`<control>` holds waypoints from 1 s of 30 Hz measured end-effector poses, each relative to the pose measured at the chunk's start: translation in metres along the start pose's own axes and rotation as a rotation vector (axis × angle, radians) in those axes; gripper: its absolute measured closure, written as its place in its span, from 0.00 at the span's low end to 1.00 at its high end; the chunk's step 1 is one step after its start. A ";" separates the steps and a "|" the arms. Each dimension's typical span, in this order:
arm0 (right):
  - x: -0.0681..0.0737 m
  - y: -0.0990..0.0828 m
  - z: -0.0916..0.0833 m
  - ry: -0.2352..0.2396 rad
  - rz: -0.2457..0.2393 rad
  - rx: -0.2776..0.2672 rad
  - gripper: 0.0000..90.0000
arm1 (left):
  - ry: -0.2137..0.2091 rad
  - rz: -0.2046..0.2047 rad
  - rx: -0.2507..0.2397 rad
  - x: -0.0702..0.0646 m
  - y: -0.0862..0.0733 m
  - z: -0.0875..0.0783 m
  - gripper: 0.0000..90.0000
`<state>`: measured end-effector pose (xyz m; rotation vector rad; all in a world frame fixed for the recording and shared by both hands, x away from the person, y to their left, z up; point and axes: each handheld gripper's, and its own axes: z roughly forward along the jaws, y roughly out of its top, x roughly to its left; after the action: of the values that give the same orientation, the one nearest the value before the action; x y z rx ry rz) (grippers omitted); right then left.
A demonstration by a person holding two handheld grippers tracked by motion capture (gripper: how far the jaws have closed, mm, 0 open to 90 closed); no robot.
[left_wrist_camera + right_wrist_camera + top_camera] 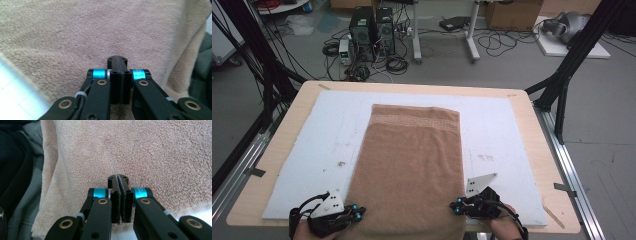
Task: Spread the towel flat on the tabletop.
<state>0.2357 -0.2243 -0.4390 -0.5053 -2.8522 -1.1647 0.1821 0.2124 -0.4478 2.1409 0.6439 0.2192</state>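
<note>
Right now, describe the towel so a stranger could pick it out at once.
On the wooden table lies a pale blue mat. Down its middle runs the towel, tan and fluffy, with a woven patterned band near its far end. Nothing else there is cloth.

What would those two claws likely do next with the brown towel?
Probably lift the near edge and carry it toward the far end to fold it. The left claw and right claw sit shut at the near corners of the towel, which lies flat on the table.
</note>
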 end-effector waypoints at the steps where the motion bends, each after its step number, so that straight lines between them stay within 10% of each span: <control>1: 0.000 0.000 -0.001 0.003 0.003 0.003 0.99 | 0.003 0.002 0.000 0.000 0.000 0.000 0.99; 19: -0.022 0.023 -0.019 -0.101 0.070 -0.180 0.47 | 0.042 -0.069 -0.126 0.035 0.044 0.008 0.60; 30: -0.047 0.039 -0.020 -0.156 0.100 -0.172 0.27 | 0.142 -0.088 -0.090 0.059 0.061 0.013 0.28</control>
<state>0.2897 -0.2258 -0.4046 -0.7700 -2.8265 -1.4186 0.2595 0.2037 -0.4115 2.0186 0.7936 0.3484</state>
